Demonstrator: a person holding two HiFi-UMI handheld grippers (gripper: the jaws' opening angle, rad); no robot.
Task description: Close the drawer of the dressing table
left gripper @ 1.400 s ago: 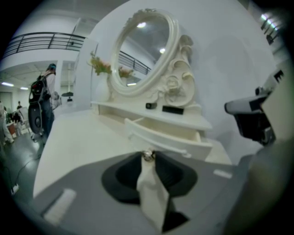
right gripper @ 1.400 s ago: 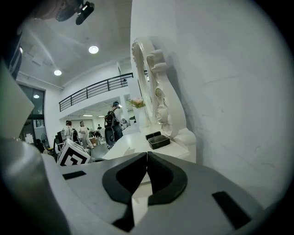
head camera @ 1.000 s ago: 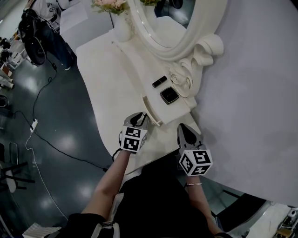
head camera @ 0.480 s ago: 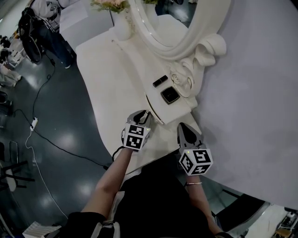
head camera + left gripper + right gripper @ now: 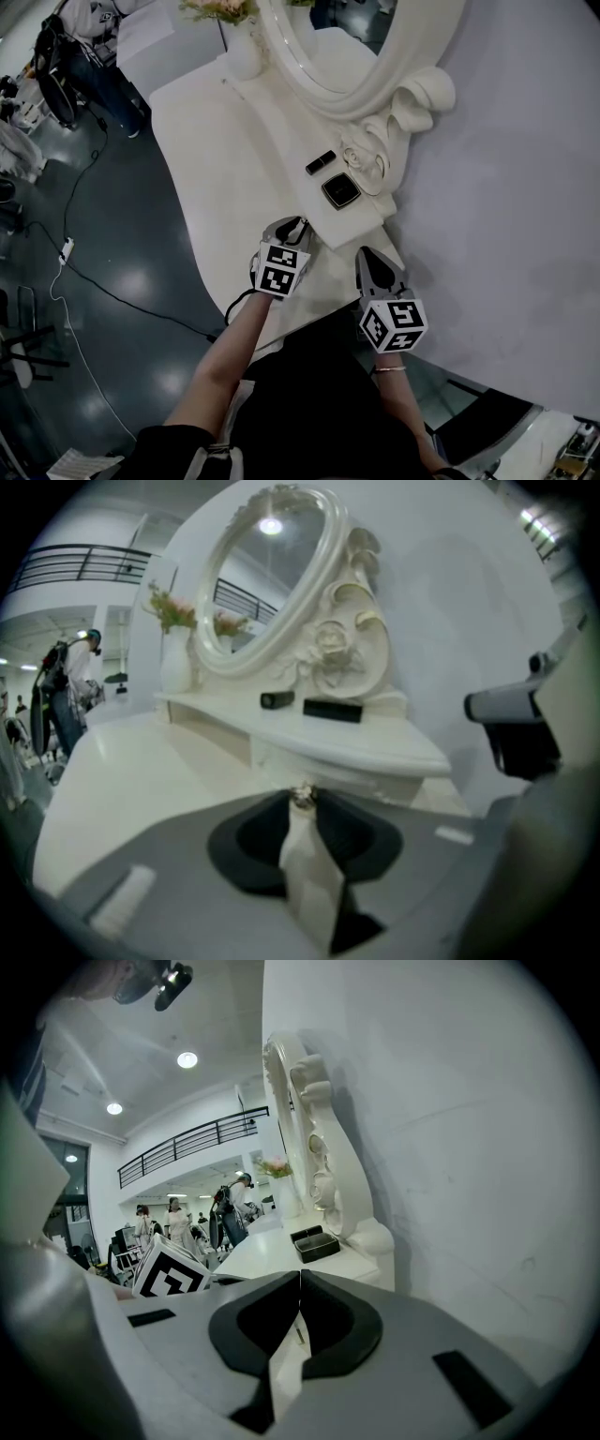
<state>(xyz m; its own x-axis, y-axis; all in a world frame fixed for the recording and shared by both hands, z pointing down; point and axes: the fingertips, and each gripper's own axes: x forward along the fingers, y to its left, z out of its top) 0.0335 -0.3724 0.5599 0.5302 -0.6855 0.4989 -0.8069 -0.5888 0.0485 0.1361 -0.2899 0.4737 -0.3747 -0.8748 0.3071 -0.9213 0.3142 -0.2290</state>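
Note:
The white dressing table (image 5: 216, 141) carries a raised shelf (image 5: 361, 220) with a small drawer (image 5: 319, 234) under it. In the left gripper view the drawer front (image 5: 361, 772) sits almost flush beneath the shelf. My left gripper (image 5: 296, 227) is at that front, its jaws closed on the small metal drawer knob (image 5: 302, 797). To its right my right gripper (image 5: 367, 255) hovers over the table's near corner, shut, with nothing between its jaws (image 5: 300, 1274).
A black tube (image 5: 321, 162) and a black compact (image 5: 340, 190) lie on the shelf. Behind them stands the oval mirror (image 5: 347, 56), with a vase of flowers (image 5: 242, 42) to its left. People (image 5: 84, 56) and a cable (image 5: 70, 248) are on the dark floor at left.
My left gripper has moved toward the mirror with the knob in its jaws, and the drawer has slid in under the shelf. The right gripper has stayed put.

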